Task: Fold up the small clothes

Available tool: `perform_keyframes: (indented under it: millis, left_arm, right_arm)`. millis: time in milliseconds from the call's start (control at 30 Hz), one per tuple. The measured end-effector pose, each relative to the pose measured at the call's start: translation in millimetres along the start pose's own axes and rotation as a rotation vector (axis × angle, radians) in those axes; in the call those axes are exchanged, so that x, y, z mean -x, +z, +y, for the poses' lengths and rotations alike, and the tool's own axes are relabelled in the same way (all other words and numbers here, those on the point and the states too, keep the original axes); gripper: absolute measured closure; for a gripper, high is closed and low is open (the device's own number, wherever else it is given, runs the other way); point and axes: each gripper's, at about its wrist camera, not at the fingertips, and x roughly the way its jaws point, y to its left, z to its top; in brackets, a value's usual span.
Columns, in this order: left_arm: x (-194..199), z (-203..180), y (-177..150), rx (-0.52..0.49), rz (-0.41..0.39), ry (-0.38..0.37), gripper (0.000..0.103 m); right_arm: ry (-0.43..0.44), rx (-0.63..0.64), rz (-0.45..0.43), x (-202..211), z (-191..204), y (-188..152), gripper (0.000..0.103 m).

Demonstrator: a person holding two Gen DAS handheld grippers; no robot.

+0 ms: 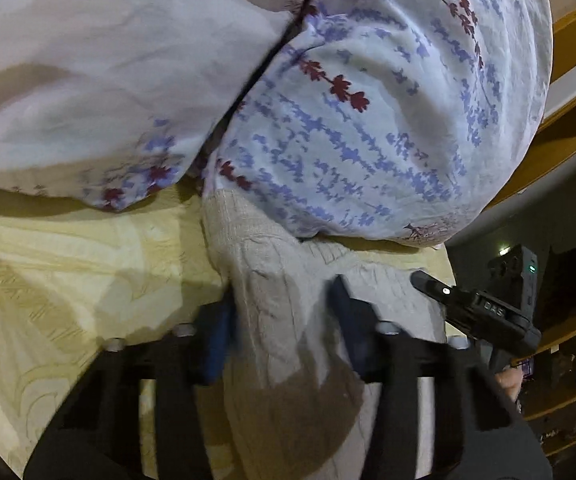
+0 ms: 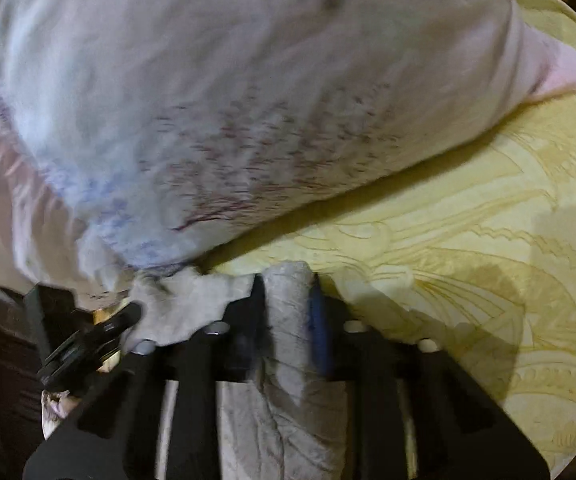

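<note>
Both pictures are round fisheye views with dark corners, and things bend near the edges. The light is warm and rather dim. Soft grey shadows lie on the yellow patterned bedspread. The big white flowered pillow looks smeared and blurry in the right wrist view.

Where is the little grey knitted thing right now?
The grey knitted garment lies on the yellow bedspread, just below the flowered pillows. It runs between the left gripper and the right gripper, which pinches a fold of it.
</note>
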Motion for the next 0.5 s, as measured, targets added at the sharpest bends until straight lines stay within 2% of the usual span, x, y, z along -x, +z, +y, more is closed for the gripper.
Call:
perform_keyframes:
  millis: [33, 67, 133, 200, 300, 400, 467, 500]
  left_arm:
    - [-0.6, -2.6, 0.8, -0.016, -0.006, -0.001, 0.080]
    - [1.4, -5.2, 0.4, -0.038, -0.020, -0.001, 0.086]
    - [4.6, -7.5, -0.2, -0.054, -0.055, -0.014, 0.092]
    - [4.6, -8.2, -0.8, -0.057, -0.075, 0.000, 0.093]
    - [-1.9, -9.5, -4.2, -0.065, -0.079, 0.053, 0.094]
    - [-7.6, -11.9, -6.0, -0.073, -0.075, 0.081, 0.094]
    - [-5.2, -15.8, -7.6, -0.075, -0.076, 0.084, 0.092]
    - [1.4, -17.0, -9.7, -0.081, -0.082, 0.089, 0.091]
  right_arm:
    - [0.006, 0.018, -0.031, 6.1, 5.0, -1.9, 0.091]
    - [0.011, 0.034, -0.059, 13.5, 7.0, -3.1, 0.091]
    - [0.010, 0.065, -0.128, 29.9, 11.7, -5.9, 0.091]
    - [-0.059, 0.088, -0.136, 29.0, 13.0, -5.8, 0.091]
    - [-0.196, 0.079, -0.044, -0.7, 6.8, -5.6, 0.091]
    - [-0.213, 0.064, -0.020, -11.3, 6.6, -4.0, 0.089]
    - [-0.195, 0.053, -0.030, -4.4, 8.7, -4.1, 0.081]
    - [-0.184, 0.038, -0.047, 5.7, 8.2, -6.0, 0.071]
